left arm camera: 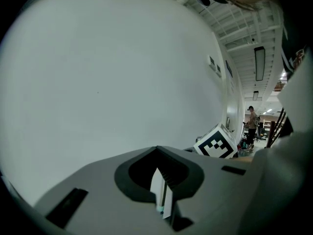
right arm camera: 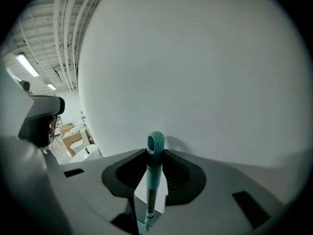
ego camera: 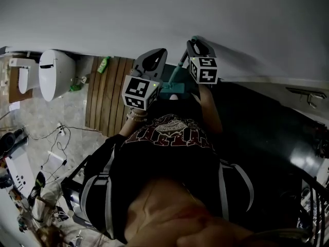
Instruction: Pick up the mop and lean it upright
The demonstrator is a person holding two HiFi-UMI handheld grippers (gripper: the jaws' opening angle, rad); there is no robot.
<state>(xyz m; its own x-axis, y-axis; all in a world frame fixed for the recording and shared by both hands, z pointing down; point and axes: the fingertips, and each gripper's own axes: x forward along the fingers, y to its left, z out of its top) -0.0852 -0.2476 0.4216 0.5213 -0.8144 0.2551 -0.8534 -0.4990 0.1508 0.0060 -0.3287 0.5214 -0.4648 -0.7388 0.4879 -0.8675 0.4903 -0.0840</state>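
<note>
The right gripper point(right arm camera: 155, 177) is squeezed tight on the mop point(right arm camera: 155, 153), and the teal handle tip pokes up between its jaws. The left gripper point(left arm camera: 161, 192) beside it is closed, with nothing seen in it. A white wall point(right arm camera: 195, 72) stands right ahead of both. A toilet point(ego camera: 54, 73) sits off to the left of the left gripper. The shirt point(ego camera: 172, 133) print is too dark to read.

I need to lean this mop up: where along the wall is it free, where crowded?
The wall is bare right of the mop, above the dark floor. The wooden slats left of it are mostly bare. Further left is crowded: toilet, cables on the tiles.
</note>
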